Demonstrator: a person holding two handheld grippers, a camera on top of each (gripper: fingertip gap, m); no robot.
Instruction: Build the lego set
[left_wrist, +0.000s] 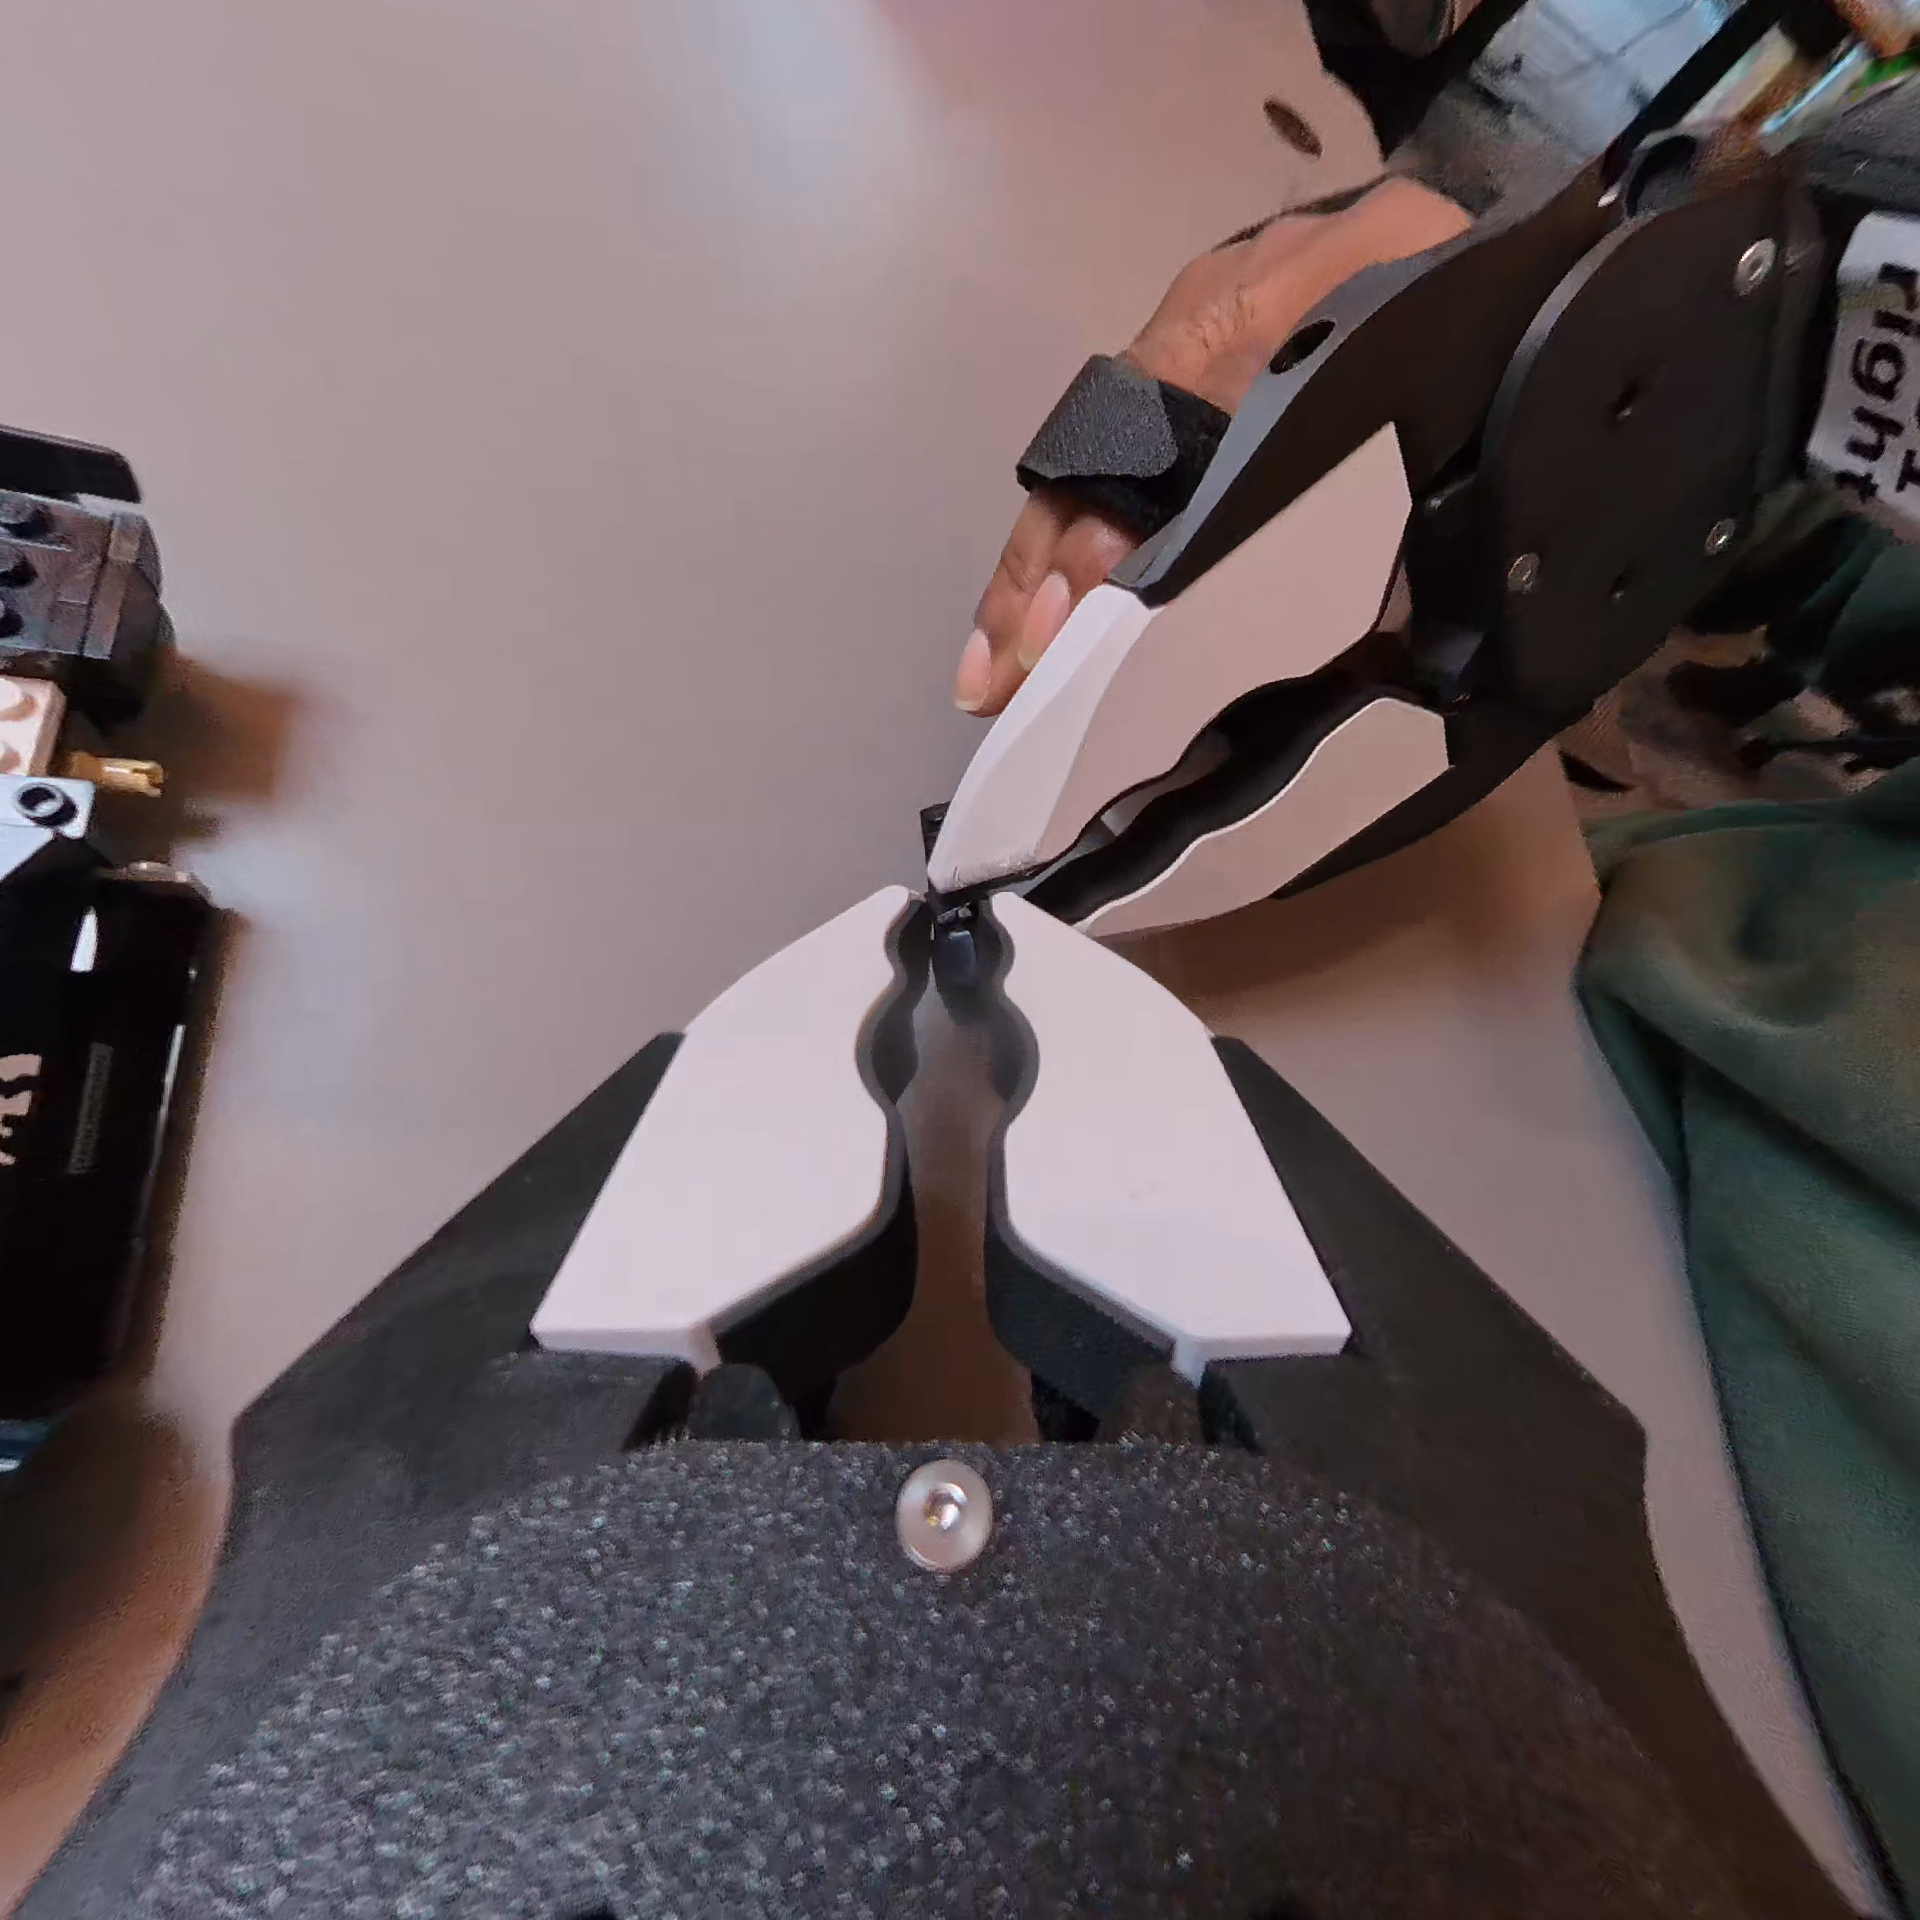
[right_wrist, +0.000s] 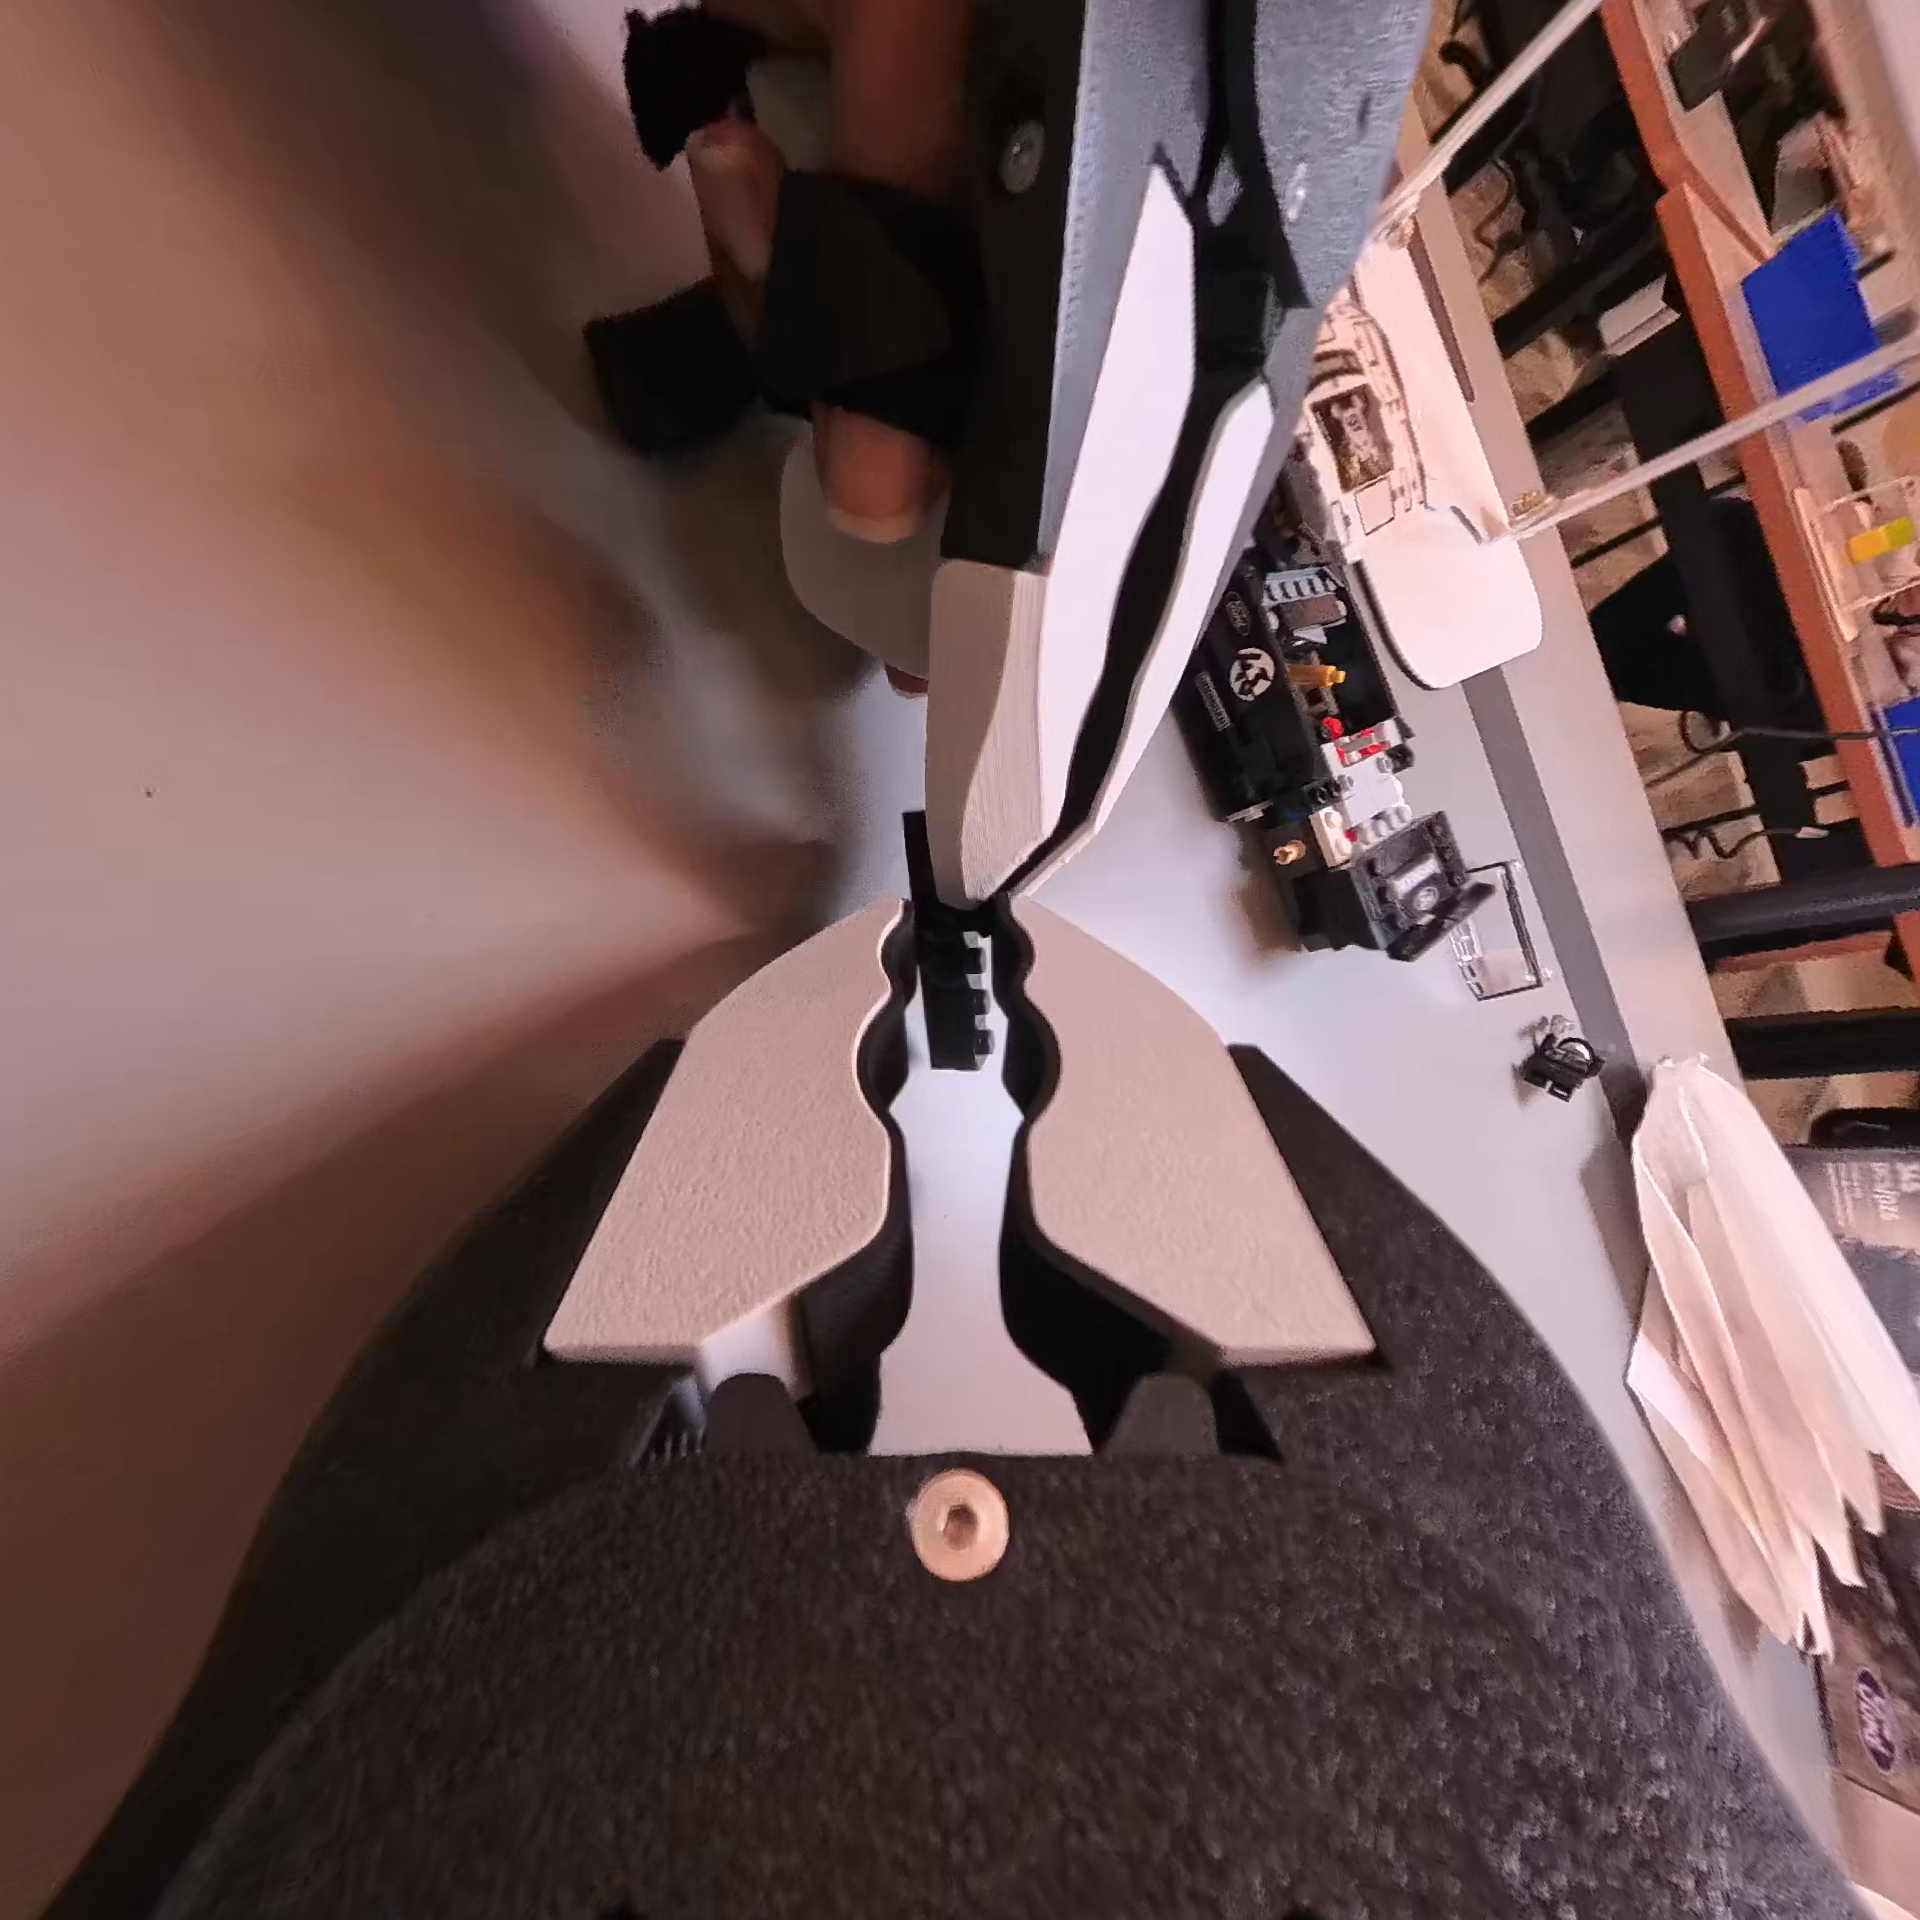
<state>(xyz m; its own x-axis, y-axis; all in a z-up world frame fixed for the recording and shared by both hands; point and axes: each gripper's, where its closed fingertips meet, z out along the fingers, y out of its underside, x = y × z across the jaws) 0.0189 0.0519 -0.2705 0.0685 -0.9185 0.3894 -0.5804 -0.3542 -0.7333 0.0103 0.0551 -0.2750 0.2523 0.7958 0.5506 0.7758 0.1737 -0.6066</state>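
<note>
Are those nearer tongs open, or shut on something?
Shut: the right tongs pinch a studded black lego strip between their tips.

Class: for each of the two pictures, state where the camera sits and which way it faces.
Left wrist view: on the left gripper, facing along its fingers at the right gripper and a hand.
Right wrist view: on the right gripper, facing the left gripper and the table.
Shared: both grippers pinching a black lego piece and the lego car.
</note>
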